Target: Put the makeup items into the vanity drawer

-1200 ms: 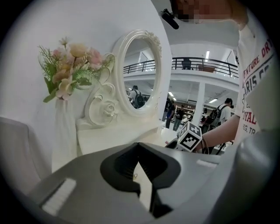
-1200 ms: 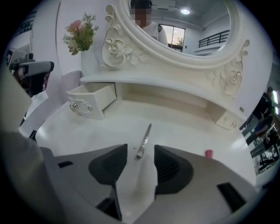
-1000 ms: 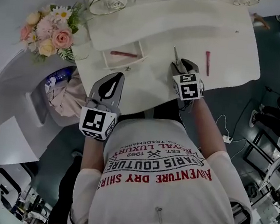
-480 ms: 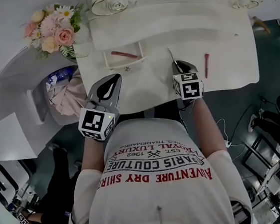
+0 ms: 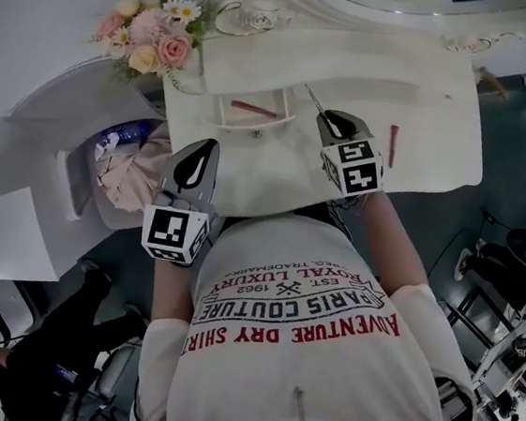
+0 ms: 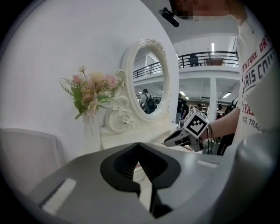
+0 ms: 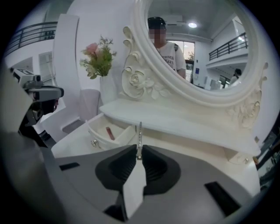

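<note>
Right claw [image 5: 324,117], just closed, pinches a thin silvery metal stick [image 5: 313,100]; swing it left over the open white drawer [image 5: 245,121]. Left claw [image 5: 204,147]: pressed together.

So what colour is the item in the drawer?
Dark red; the item shows best in the head view.

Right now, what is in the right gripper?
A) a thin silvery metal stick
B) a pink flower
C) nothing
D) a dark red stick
A: the right gripper has just closed its jaws on the thin silvery metal stick, which pokes out between them; one dark red stick lies in the open white drawer.
</note>
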Demonstrator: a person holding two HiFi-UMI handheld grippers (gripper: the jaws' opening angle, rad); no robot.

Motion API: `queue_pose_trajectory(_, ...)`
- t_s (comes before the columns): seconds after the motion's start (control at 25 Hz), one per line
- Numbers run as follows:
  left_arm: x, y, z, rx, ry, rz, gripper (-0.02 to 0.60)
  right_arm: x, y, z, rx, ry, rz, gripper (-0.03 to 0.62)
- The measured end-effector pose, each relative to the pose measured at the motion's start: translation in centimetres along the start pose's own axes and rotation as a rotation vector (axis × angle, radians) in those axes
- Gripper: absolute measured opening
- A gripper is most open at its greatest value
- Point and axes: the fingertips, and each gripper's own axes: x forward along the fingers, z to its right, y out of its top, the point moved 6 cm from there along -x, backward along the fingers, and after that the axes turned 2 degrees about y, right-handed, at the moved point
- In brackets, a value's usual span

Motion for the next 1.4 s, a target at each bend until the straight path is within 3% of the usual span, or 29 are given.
queue_pose_trajectory(0.24, -3.2, -0.3, -1.7, 0.006, 0.095, 0.013, 0.008, 2.0, 2.9, -5.0, -0.199, 0.130, 0.003, 0.048)
queue_pose_trajectory(0.44, -5.8, -0.5, -3.1, 0.035, 0.177, 0.015, 0.009, 4.1, 3.9, -8.4, -0.280, 0.216, -0.021, 0.049)
queue_pose_trajectory(0.8, -8.2, -1.2, -3.5, 0.021, 0.254, 0.023, 0.008, 6.7, 5.4, -10.3, -0.283, 0.258, -0.062, 0.049)
queue_pose_trajectory(0.92, -8.5, -1.0, -3.7, 0.004, 0.282, 0.035, 0.008, 6.8, 5.5, -10.3, -0.263, 0.267, -0.057, 0.130)
queue_pose_trajectory(1.12, -7.4, -0.7, -3.4, 0.005, 0.258, 0.031, 0.008, 5.6, 5.2, -9.1, -0.213, 0.249, -0.030, 0.132)
queue_pose_trajectory(1.4, -3.1, 0.8, -1.2, 0.030, 0.159, 0.038, 0.008, 3.3, 3.5, -4.7, -0.124, 0.204, -0.016, 0.132)
